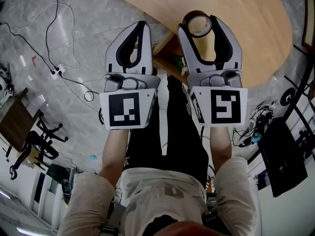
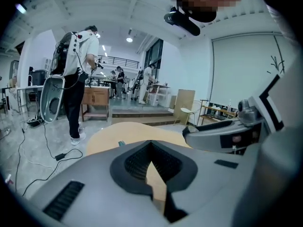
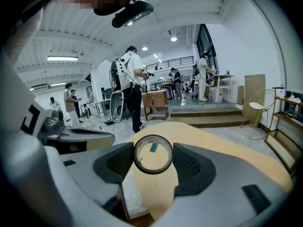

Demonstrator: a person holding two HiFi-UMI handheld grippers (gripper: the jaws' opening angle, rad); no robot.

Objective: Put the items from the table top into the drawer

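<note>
My right gripper is shut on a dark tape roll, clamped across its width between the two pads and held above the edge of the wooden table. The right gripper view shows the tape roll standing upright between the pads, at the gripper tips. Through its hole a small teal item lies on the table top. My left gripper is shut and empty, beside the right one. In the left gripper view its tips meet. An open drawer sits under the table edge, between the grippers.
Cables and a power strip lie on the grey floor at left. A black chair stands lower left and a black case at right. People stand far off in the room.
</note>
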